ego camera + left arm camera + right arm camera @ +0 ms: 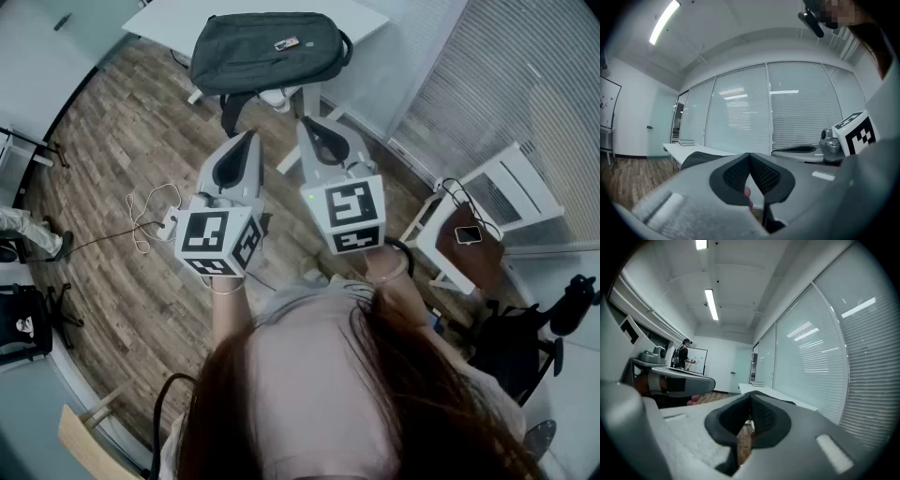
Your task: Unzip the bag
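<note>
**Both grippers shut and empty, short of the bag**

The left gripper [250, 136] and the right gripper [306, 123] are held side by side, level, and aimed at the bag [267, 47]. The bag lies flat on the white table [169, 17], well ahead of them. The jaws of each gripper are pressed together with nothing between them, so nothing is gripped.

This is judged to be an approach posture: the zip is not yet touched, and the tips are kept closed until a puller is reached.

Only the head view gives the whole bag and the gap before it. In the left gripper view, just a dark edge of the bag is seen on the table. Only the right gripper view shows a distant person [683, 352] at a whiteboard [699, 357].
</note>
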### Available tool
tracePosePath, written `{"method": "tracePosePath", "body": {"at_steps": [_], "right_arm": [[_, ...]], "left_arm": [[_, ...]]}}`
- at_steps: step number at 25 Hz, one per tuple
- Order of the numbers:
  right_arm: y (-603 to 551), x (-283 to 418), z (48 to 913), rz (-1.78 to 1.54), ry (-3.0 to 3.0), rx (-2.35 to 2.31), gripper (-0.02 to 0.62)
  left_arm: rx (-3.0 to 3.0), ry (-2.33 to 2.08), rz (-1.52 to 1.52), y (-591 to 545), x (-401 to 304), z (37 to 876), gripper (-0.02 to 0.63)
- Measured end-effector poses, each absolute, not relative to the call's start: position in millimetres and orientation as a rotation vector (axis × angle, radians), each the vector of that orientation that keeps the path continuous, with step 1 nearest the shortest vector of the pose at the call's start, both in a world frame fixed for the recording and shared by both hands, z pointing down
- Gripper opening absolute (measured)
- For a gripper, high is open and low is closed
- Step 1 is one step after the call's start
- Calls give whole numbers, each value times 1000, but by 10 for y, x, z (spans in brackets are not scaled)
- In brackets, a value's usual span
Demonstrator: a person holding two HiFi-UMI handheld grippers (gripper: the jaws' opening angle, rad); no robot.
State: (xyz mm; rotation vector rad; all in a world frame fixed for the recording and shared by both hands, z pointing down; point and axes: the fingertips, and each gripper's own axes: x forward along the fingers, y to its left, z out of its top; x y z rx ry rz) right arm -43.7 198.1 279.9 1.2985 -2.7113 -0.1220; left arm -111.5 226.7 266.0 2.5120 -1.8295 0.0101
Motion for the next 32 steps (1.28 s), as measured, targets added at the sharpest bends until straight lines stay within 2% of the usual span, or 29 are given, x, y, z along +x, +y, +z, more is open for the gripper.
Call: {"method": "tracePosePath", "body": {"at_steps": [12, 32], "right_arm": [[1731, -788, 2941, -70, -2677, 1340, 5], [773, -977, 3499, 18, -2593, 1319, 19]], "left_arm": [[2525, -1731, 14, 1979, -1470, 2885, 3], [2482, -1702, 62, 933, -1631, 3333, 3]]}}
